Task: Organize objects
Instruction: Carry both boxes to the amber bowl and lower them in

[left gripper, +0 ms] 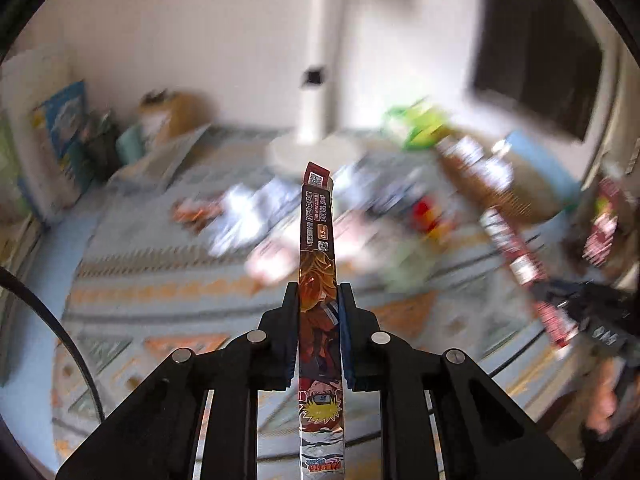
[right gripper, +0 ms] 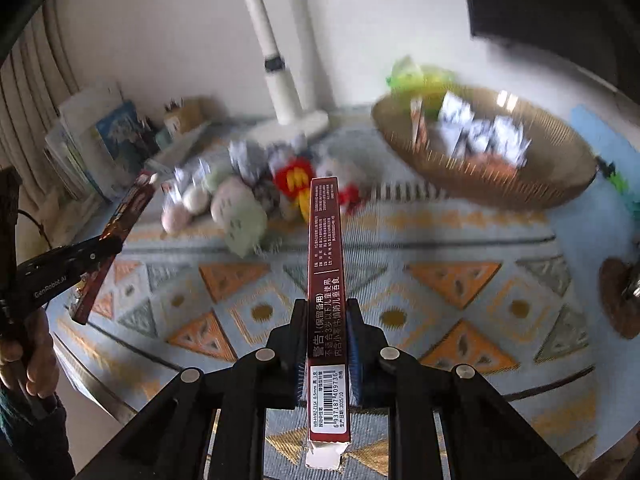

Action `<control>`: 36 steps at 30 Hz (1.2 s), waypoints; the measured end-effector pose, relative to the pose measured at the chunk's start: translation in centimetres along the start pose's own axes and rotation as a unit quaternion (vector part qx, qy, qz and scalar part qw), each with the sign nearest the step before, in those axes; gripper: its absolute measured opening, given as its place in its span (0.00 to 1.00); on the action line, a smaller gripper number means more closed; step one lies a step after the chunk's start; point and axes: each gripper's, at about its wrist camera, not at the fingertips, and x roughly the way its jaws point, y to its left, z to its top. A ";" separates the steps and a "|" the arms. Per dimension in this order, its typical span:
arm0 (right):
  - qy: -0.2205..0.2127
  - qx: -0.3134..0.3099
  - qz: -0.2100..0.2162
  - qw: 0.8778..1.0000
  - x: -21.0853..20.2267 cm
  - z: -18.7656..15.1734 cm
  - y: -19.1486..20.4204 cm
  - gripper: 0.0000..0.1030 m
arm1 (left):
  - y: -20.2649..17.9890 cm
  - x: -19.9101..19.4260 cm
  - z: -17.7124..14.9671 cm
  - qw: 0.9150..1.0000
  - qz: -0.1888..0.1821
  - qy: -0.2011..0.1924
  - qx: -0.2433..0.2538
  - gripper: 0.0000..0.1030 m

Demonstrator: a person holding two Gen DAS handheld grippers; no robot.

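My left gripper (left gripper: 319, 296) is shut on a long narrow pen box (left gripper: 317, 216) printed with orange-haired cartoon figures, held edge-up above the rug. The right gripper (right gripper: 325, 308) is shut on a dark red pen box (right gripper: 324, 232) with white text and a barcode label. Each view shows the other tool. At the left of the right wrist view the left gripper (right gripper: 105, 245) holds its box (right gripper: 128, 208). At the right of the left wrist view the right gripper (left gripper: 560, 300) holds its box (left gripper: 516, 248). A pile of plush toys (right gripper: 240, 208) and packets lies on the rug beyond.
A wicker basket (right gripper: 480, 184) with several packets stands at the back right on the patterned rug (right gripper: 440, 280). A white floor stand (right gripper: 280, 92) rises behind the toys. Books (right gripper: 100, 140) and a cardboard box (right gripper: 192, 112) line the left wall. A hand (right gripper: 24, 356) grips the left tool.
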 end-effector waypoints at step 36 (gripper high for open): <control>-0.087 0.155 -0.129 0.975 -1.8 10.6 -14.2 0.24 | -13.7 17.8 11.9 0.978 -0.161 0.079 -0.108 0.36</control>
